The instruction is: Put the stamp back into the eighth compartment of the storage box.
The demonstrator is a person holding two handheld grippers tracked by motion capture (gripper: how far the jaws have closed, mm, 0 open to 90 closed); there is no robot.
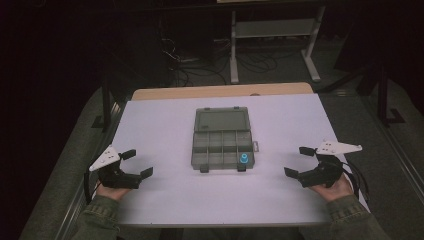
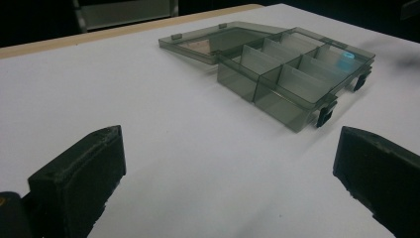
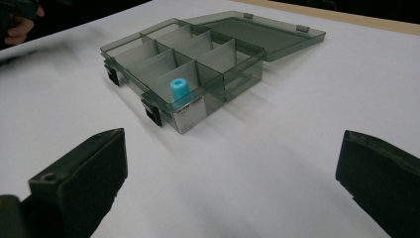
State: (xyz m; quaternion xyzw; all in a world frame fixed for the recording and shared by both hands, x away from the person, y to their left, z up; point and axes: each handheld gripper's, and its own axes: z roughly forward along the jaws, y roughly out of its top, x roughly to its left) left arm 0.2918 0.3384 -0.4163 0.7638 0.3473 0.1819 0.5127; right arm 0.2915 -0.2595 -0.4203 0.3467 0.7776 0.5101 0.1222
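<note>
high view / organizer box [image 1: 222, 145]: smoky clear plastic, sits mid-table on the white table [image 1: 165, 200], lid [image 1: 222, 120] swung fully open and lying flat on the far side of the box.
high view / compartments: two rows of dividers; blue cylinder [image 1: 244, 159] stands upright in the near-right corner cell, other cells look empty.
high view / left gripper [image 1: 138, 163]: near-left of the box, well apart from it, jaws spread wide, holding nothing, hand under it at the table's near edge.
high view / right gripper [image 1: 297, 161]: near-right of the box, well apart, jaws spread wide, nothing between them.

left gripper view / organizer box [image 2: 292, 74]: ahead and right of the jaws, two black latches hang open on its front wall, lid [image 2: 213, 42] flat on the table behind it.
left gripper view / blue cylinder [image 2: 347, 55]: faint through the wall, far corner cell.
left gripper view / jaws: wide apart, bare table between.

right gripper view / organizer box [image 3: 188, 69]: ahead and left of the jaws, lid [image 3: 267, 29] flat beyond it.
right gripper view / blue cylinder [image 3: 179, 89]: upright in the corner cell nearest the jaws, just behind a front latch and label.
right gripper view / jaws: wide apart, empty.
</note>
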